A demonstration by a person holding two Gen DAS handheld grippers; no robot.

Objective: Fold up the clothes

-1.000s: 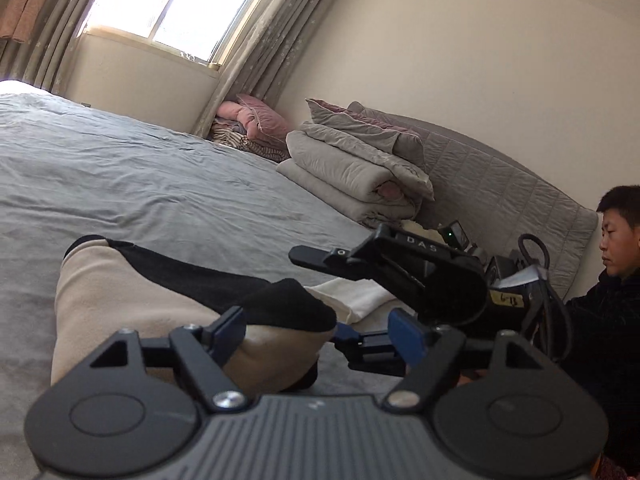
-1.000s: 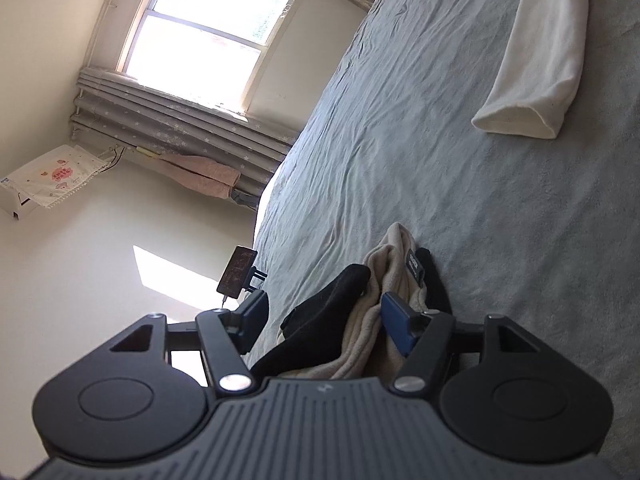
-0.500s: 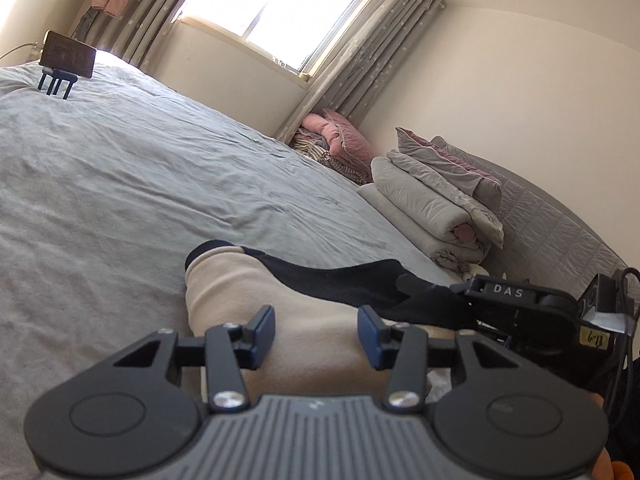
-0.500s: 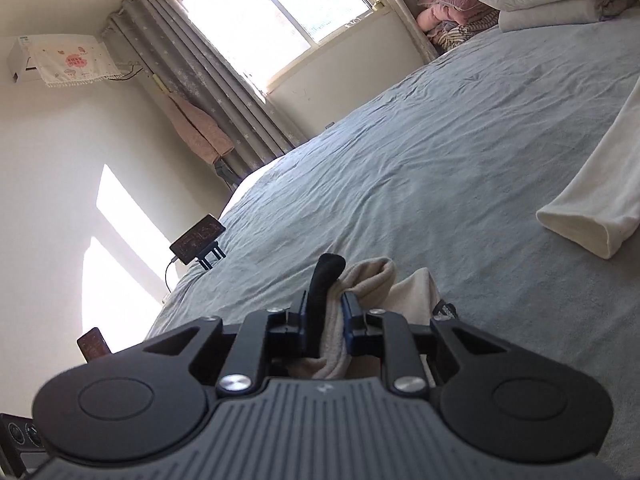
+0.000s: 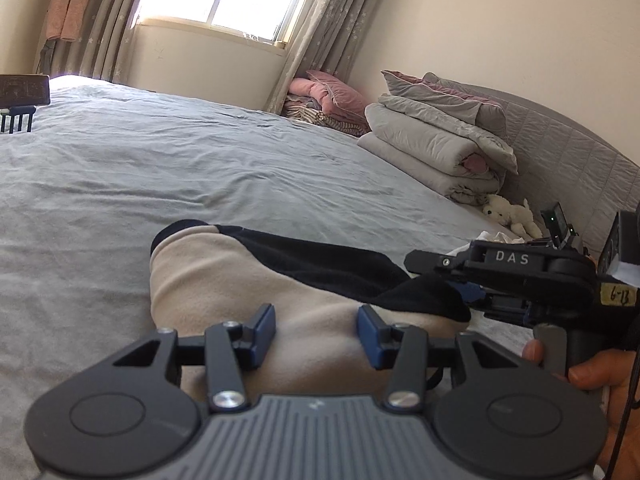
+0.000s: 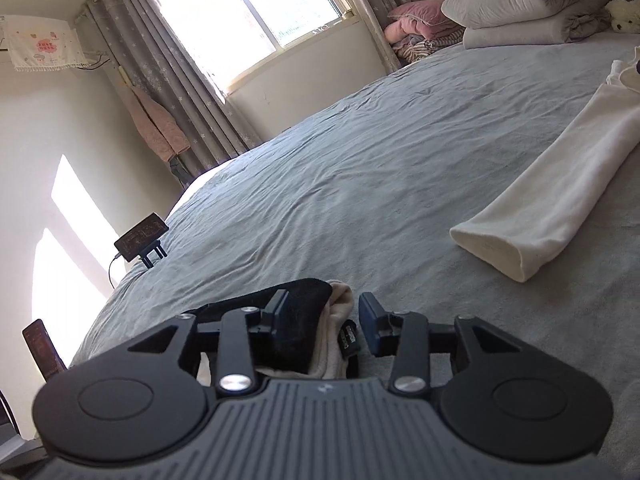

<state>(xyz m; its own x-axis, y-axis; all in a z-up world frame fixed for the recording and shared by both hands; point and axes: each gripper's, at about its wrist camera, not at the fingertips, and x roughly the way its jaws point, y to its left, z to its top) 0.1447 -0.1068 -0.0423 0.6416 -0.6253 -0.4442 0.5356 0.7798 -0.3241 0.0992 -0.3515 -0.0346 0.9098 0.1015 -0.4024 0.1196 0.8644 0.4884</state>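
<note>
A beige-and-black garment is seen lying bunched on the grey bed sheet, directly ahead of and beneath the left gripper. The left jaws are held partly spread, with beige fabric filling the gap between them; whether the blue pads press on the cloth cannot be told. Just right of these jaws, the right gripper is seen side-on at the garment's black edge, held by a hand.

In the right wrist view, the right gripper is shown with jaws opening; the garment's black and beige folds sit between them, against the left pad, while a gap is left at the right pad. Ahead and right of these jaws, well apart, a white rolled garment lies on the sheet. Far ahead to the left, a phone on a stand is seen at the bed's edge. Folded quilts are stacked far ahead, right.
</note>
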